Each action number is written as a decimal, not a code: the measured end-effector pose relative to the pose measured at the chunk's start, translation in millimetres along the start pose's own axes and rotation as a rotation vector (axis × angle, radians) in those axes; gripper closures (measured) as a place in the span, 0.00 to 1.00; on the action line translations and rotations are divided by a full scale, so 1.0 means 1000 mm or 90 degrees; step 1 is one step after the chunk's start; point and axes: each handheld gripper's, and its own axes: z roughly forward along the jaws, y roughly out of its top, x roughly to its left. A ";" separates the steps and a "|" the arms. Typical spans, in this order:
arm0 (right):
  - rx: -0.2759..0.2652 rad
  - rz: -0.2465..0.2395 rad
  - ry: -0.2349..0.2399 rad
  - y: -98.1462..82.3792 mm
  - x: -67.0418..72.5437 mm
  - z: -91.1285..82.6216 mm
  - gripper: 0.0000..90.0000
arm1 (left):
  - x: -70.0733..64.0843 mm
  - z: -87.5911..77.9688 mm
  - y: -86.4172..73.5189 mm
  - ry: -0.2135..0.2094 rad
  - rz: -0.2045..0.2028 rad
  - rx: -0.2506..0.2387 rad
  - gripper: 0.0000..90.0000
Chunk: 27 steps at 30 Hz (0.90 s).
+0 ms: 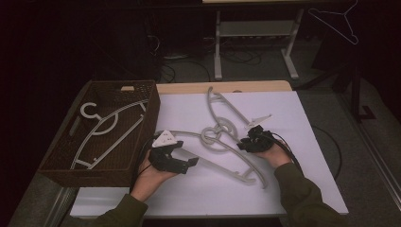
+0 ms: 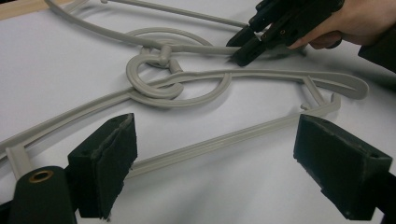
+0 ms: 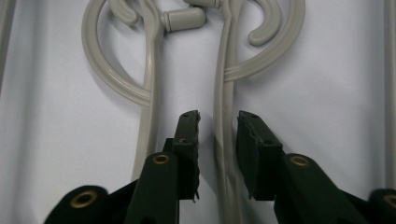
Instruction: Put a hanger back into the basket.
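Note:
Two grey plastic hangers lie on the white table top with their hooks (image 1: 215,134) linked. The near hanger (image 1: 236,165) runs from left to front right; the far hanger (image 1: 215,106) reaches toward the back. My left gripper (image 1: 187,152) is open, its jaws wide apart (image 2: 212,128) over the near hanger's straight bar (image 2: 224,140), touching nothing. My right gripper (image 1: 243,143) (image 2: 243,49) is low on the table beside the hooks. Its jaws (image 3: 218,116) stand closely either side of a hanger arm (image 3: 224,140), and a thin gap still shows at the left pad.
A brown woven basket (image 1: 146,118) stands at the table's left with another grey hanger (image 1: 106,127) inside. Behind the table are a white table frame (image 1: 255,33) and cables on the floor. A wire hanger (image 1: 338,21) hangs at the top right.

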 end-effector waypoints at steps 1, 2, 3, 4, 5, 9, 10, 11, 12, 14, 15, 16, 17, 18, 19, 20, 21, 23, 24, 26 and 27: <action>0.002 0.000 0.000 0.000 0.000 0.000 0.83 | 0.000 0.000 0.000 0.002 -0.002 -0.002 0.15; 0.004 0.000 -0.002 0.000 0.000 -0.001 0.86 | 0.000 0.000 0.000 0.002 -0.002 -0.002 0.15; 0.004 -0.008 -0.008 0.000 0.000 -0.001 0.89 | 0.001 0.000 0.000 0.002 -0.001 -0.001 0.15; 0.004 -0.011 -0.013 0.000 0.000 -0.001 0.89 | 0.001 0.000 0.000 0.002 -0.001 -0.001 0.15; 0.005 -0.011 -0.012 0.000 0.000 -0.001 0.90 | 0.000 0.000 0.000 0.001 -0.002 -0.001 0.15; 0.005 -0.014 -0.013 0.000 0.000 -0.001 0.91 | 0.000 0.000 0.000 0.001 0.002 0.002 0.15; 0.006 -0.018 -0.014 -0.001 0.000 -0.002 0.91 | 0.000 0.000 0.000 0.001 0.002 0.002 0.15; 0.007 -0.018 -0.015 -0.001 0.001 -0.002 0.91 | 0.000 0.001 0.000 -0.001 0.003 0.002 0.15; 0.008 -0.020 -0.016 -0.001 0.001 -0.002 0.91 | 0.000 0.001 0.000 -0.001 0.003 0.002 0.15; 0.008 -0.023 -0.018 -0.001 0.001 -0.002 0.91 | 0.000 0.001 0.000 -0.001 0.003 0.003 0.15; 0.007 -0.026 -0.020 -0.001 0.001 -0.003 0.91 | 0.000 0.001 0.000 -0.001 0.003 0.003 0.15; 0.006 -0.026 -0.019 -0.001 0.001 -0.003 0.91 | 0.000 0.000 0.000 -0.001 0.004 0.003 0.15; 0.005 -0.024 -0.016 -0.001 0.001 -0.004 0.91 | 0.000 0.000 0.000 -0.001 0.004 0.002 0.15; 0.003 -0.023 -0.013 -0.002 0.000 -0.005 0.91 | 0.000 0.000 0.000 0.000 0.004 0.002 0.15; 0.002 -0.023 -0.013 -0.002 0.000 -0.007 0.91 | 0.001 0.000 0.000 0.000 0.003 0.002 0.15; -0.003 -0.026 -0.013 -0.002 0.000 -0.008 0.91 | 0.001 0.000 0.000 -0.001 0.004 0.002 0.15; -0.009 -0.029 -0.014 -0.002 -0.001 -0.010 0.91 | 0.001 0.000 0.000 0.000 0.002 0.002 0.15; -0.019 -0.029 -0.010 -0.002 -0.001 -0.014 0.91 | 0.001 0.000 0.000 0.001 0.000 0.000 0.15; -0.022 -0.028 -0.007 -0.002 -0.001 -0.016 0.91 | 0.001 -0.001 0.000 0.002 0.001 -0.001 0.15; -0.032 -0.031 -0.009 -0.003 0.000 -0.021 0.91 | 0.001 -0.001 0.000 0.002 0.003 -0.001 0.15; -0.040 -0.033 -0.007 -0.003 0.000 -0.023 0.91 | 0.001 -0.002 0.000 0.003 0.004 0.000 0.15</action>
